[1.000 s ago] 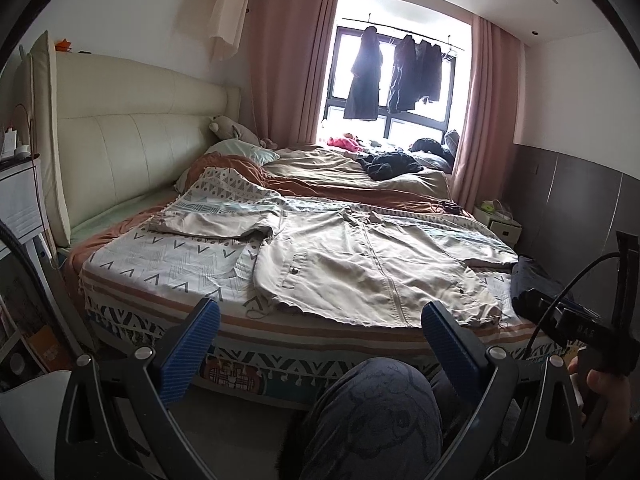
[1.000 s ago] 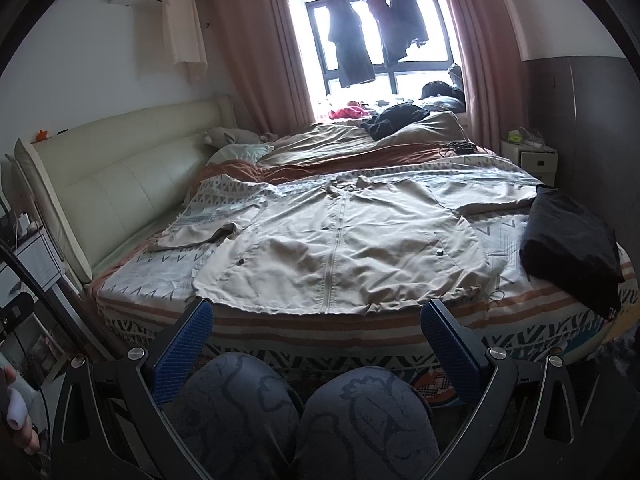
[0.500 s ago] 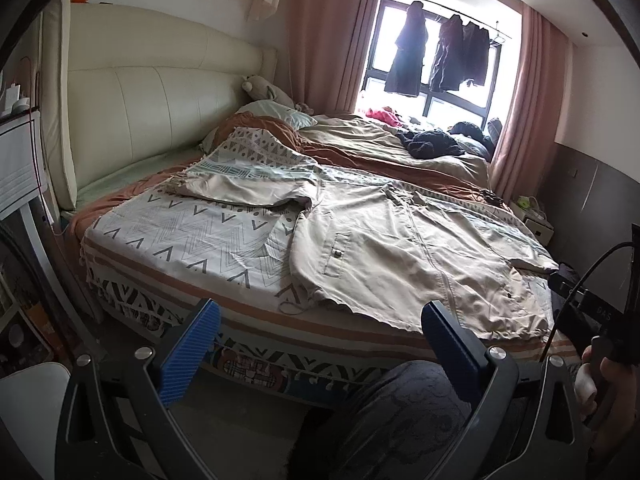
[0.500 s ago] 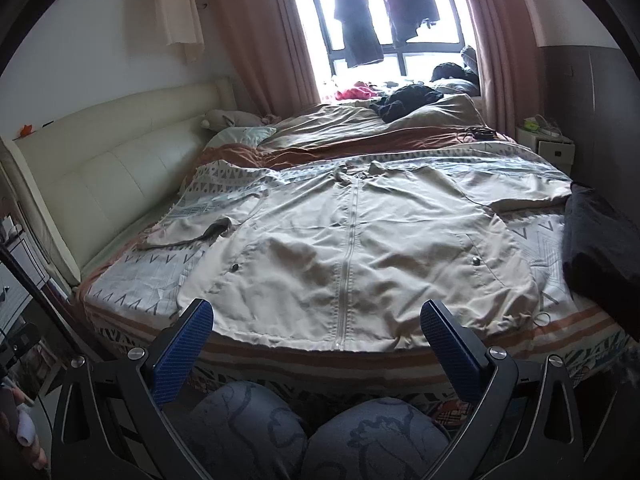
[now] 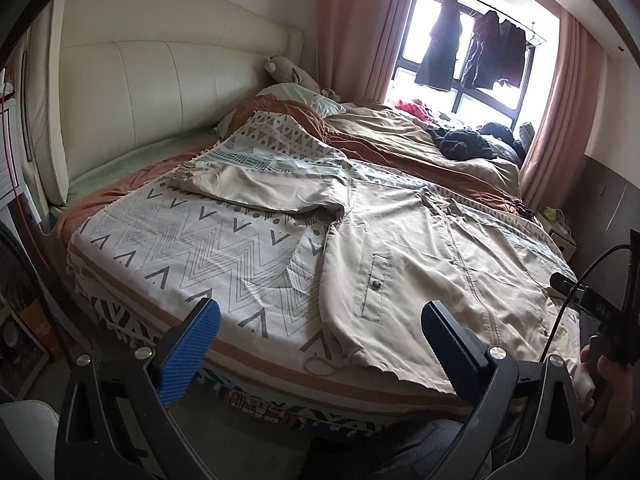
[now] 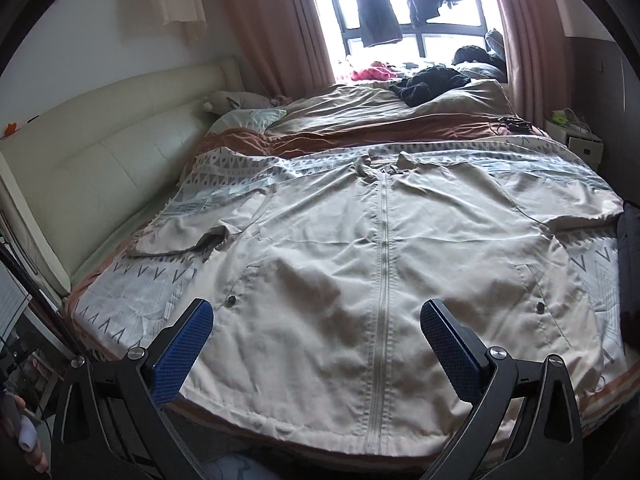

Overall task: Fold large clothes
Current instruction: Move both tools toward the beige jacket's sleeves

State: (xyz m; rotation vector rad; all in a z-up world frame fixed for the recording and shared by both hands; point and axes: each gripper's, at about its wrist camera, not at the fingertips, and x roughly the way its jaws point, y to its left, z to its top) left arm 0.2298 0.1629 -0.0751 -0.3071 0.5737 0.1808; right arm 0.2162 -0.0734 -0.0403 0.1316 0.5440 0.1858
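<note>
Both hand-held grippers, left (image 5: 320, 344) and right (image 6: 316, 344), gape wide and empty over my beige jacket (image 6: 360, 280) spread on the bed (image 5: 168, 248); pinching the bedspread near its 6 o'clock hem would spoil the fold.

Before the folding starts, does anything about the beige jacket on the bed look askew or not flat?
Mostly flat, zipped, front up. The beige jacket has one sleeve bunched and folded near the armpit, on the headboard side; the other sleeve lies straighter. Its hem drawstring trails loose on the patterned blanket.
</note>
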